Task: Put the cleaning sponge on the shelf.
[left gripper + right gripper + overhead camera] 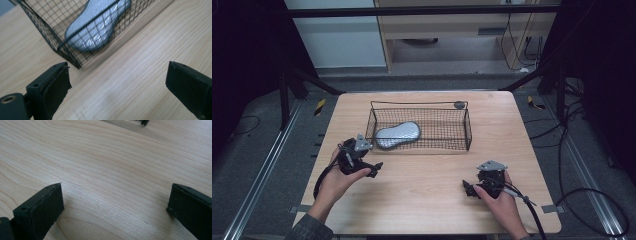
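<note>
Left hand-held gripper [371, 169]: held low over the bench [427, 200] at its near-left part, jaws spread wide with bare wood between them, grasping nothing. Grey three-cornered plate on top, black cable looping back along the left hand [337, 180].

Just beyond it, up and to its right in the high view: black wire-mesh basket [467, 127], long and rectangular, sitting mid-bench. Near-left corner of the basket lies close ahead of this hand-held gripper; in the left gripper view that corner [75, 63] stands just past the jaw tip, apart from it, not touching.

Inside the basket, at its left end: a grey, shiny, insole-shaped pad [398, 134], lying flat on the mesh floor, slightly skewed. Seen through the mesh [97, 30] from the left gripper view.

Right hand-held gripper [469, 188]: near-right part of the bench, well apart from basket and pad, jaws likewise wide apart and empty, over bare wood. Right hand [502, 200] wraps it; cable trails off the near edge.
</note>
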The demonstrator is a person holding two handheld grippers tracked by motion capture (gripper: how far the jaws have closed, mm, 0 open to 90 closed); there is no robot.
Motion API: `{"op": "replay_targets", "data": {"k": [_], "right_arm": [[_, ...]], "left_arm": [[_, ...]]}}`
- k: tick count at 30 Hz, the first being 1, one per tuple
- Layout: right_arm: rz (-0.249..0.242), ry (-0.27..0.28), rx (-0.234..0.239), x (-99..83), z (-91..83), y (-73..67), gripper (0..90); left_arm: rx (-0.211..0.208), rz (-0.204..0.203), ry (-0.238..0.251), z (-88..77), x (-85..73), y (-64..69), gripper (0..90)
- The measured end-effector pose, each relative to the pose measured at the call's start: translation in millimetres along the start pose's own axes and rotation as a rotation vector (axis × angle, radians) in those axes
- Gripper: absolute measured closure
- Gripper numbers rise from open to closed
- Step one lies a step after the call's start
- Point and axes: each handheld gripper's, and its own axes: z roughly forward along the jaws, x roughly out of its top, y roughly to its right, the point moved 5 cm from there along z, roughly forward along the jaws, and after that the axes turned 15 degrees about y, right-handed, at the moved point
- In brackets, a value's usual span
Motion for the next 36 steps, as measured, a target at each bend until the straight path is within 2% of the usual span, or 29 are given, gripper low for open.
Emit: {"op": "replay_targets", "data": {"k": [4,6,7,9,10,11,14,17,24,25,26,27,28,30,36], "right_arm": [[0.0,0.0,0.001,0.0,-0.1,-0.1,0.4],[-0.001,0.0,0.0,-0.1,-0.1,0.0,0.4],[-0.001,0.0,0.0,-0.1,-0.1,0.1,0.4],[0.0,0.0,0.001,0.0,-0.1,0.0,0.4],[0.0,-0.001,0.0,-0.1,-0.2,0.0,0.4],[-0.001,0.001,0.001,-0.1,0.0,0.0,0.4],[0.0,0.0,0.001,0.0,-0.1,0.0,0.4],[0.0,0.0,0.001,0.0,-0.1,0.0,0.4],[-0.001,0.0,0.002,0.1,0.1,0.2,0.3],[-0.001,0.0,0.002,0.1,0.2,0.2,0.4],[-0.002,0.0,0.002,0.1,0.2,0.3,0.4],[-0.001,0.0,0.003,0.2,0.3,0.3,0.3],[-0.001,0.0,0.003,0.2,0.3,0.3,0.3],[0.0,-0.001,-0.001,0.2,0.5,0.8,0.3],[-0.002,0.0,-0.003,0.5,0.9,1.7,0.4]], "left_arm": [[0.016,-0.063,-0.014,2.8,-25.8,-8.5,4.8],[0.032,-0.082,-0.034,4.2,-39.8,-14.6,4.8],[0.038,-0.115,-0.046,5.4,-51.5,-21.9,4.8],[0.059,-0.146,-0.05,6.1,-59.9,-30.3,4.8],[0.059,-0.146,-0.05,6.1,-59.9,-30.3,4.6],[0.073,-0.162,-0.056,7.7,-66.9,-37.2,4.6],[0.077,-0.193,-0.063,12.9,-76.4,-41.8,4.5],[0.073,-0.192,-0.08,18.8,-83.3,-41.6,4.4],[0.049,-0.229,-0.056,24.1,-86.3,-41.0,0.6],[0.044,-0.236,-0.05,24.5,-87.2,-41.7,0.0],[0.046,-0.247,-0.014,25.4,-89.6,-43.0,0.0],[0.055,-0.25,0.011,25.7,-90.8,-43.1,0.0],[0.055,-0.25,0.011,25.7,-90.8,-43.1,0.0],[0.068,-0.251,0.058,26.2,-93.0,-42.9,0.0],[0.068,-0.251,0.058,26.2,-92.9,-43.0,0.0]]}}
